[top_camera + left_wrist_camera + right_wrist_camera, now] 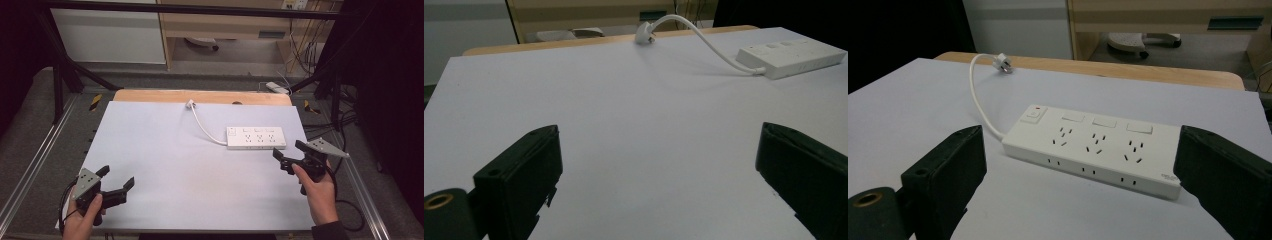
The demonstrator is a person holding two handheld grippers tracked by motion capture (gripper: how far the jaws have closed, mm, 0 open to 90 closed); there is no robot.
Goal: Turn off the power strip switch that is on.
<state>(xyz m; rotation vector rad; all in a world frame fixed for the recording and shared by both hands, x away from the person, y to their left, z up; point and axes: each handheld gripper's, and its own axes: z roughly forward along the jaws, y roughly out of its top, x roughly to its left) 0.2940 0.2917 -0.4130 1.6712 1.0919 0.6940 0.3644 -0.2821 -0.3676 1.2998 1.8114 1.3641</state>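
Note:
A white power strip [256, 137] lies flat on the pale table top [165, 150] at the right, its sockets facing up [1095, 147]. Its white cord [204, 127] curves back to a plug [190, 104] near the far edge; the left gripper view shows the strip [791, 56] and plug [644, 35] far off. My right gripper [288, 153] hovers open just right of the strip's near end, jaws wide with nothing between them. My left gripper [116, 178] is open over the near left corner, far from the strip.
A wooden strip [200, 96] borders the table's far edge. Metal frame rails [30, 170] run along both sides. Beyond stand a wooden desk [225, 25], loose cables [305, 40] and a second white power strip [277, 87] on the floor.

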